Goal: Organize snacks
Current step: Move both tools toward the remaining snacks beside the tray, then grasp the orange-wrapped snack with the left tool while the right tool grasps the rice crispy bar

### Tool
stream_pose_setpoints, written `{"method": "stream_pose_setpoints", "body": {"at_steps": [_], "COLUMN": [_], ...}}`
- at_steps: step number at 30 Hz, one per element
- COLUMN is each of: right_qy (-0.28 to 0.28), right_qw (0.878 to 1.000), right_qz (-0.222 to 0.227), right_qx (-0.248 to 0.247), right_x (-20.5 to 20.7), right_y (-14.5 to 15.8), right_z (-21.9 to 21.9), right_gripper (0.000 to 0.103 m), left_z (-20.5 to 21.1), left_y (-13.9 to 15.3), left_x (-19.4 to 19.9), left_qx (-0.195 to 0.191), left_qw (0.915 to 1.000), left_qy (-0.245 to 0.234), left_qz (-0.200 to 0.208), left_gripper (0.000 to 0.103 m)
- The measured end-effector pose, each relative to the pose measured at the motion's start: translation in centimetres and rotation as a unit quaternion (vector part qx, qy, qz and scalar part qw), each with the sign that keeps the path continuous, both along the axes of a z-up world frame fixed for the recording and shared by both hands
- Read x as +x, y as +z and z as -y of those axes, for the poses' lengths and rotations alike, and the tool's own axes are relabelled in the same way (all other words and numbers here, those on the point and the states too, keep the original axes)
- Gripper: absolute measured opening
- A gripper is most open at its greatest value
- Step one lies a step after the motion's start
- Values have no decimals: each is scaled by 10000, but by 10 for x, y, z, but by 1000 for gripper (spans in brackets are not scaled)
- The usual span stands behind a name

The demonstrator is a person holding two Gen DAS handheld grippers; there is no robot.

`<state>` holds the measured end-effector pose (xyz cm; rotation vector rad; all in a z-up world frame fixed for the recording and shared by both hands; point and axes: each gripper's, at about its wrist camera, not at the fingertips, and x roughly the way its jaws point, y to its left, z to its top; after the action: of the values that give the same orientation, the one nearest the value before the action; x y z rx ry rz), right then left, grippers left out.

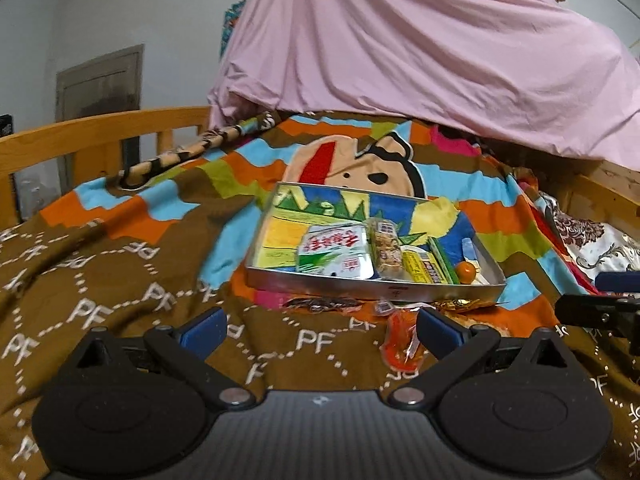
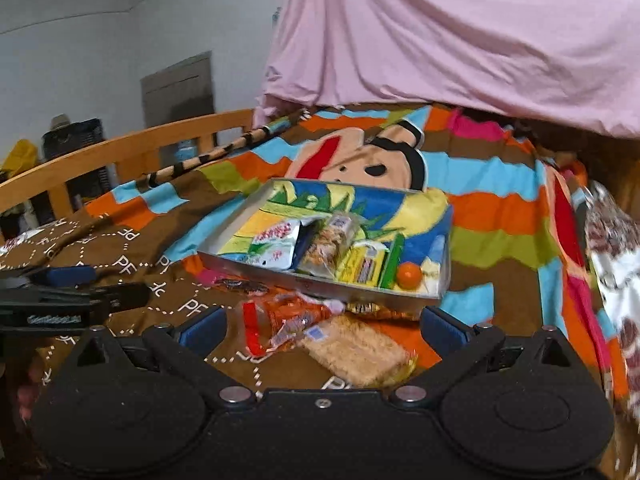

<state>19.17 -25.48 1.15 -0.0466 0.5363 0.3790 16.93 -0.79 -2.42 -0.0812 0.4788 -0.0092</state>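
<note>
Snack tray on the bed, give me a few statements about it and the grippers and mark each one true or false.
1. The tray already holds several snacks, including a small orange ball. True.
2. The right gripper is clamped on the pale crispy bar. False: its jaws are open and the bar lies loose on the blanket between them.
3. Some wrapped snacks lie outside the tray, in front of its near wall. True: for example the red-orange packet.
4. The left gripper is shut. False: it is open and holds nothing.
5. The tray sits on a bare wooden table. False: it rests on the patterned blanket.
</note>
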Motion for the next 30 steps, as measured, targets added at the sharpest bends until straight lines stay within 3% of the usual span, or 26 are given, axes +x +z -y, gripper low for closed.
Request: {"method": "stream_pose_setpoints", "body": {"at_steps": [4, 8, 13, 18, 25, 30], "right_qy": [276, 631, 1309, 1470, 1210, 1463], "right_qw": [9988, 9944, 9812, 9778, 9811, 9765], "right_qz": [168, 44, 62, -345, -705, -818], "right_qx": [-358, -847, -1420, -1454, -1337, -1353], "right_x": [15, 30, 40, 66, 95, 105], "right_y": [-4, -17, -37, -61, -87, -101], "right_z": [2, -2, -12, -8, 3, 5], "right_gripper": [102, 102, 102, 102, 102, 102], "left_z": [9, 20, 25, 34, 48, 46], "left_y": [-2, -8, -17, -28, -51, -60], "left_x": [22, 48, 77, 98, 115, 131], "left_qx": [108, 325, 405, 424, 732, 504], "left_qw": [9990, 9946, 9873, 9775, 9560, 9483], "left_qy": [-423, -949, -1467, -1969, -2645, -2833], "left_qz": [-53, -277, -466, -626, -1034, -1338], "left_gripper": [103, 103, 103, 103, 103, 103]}}
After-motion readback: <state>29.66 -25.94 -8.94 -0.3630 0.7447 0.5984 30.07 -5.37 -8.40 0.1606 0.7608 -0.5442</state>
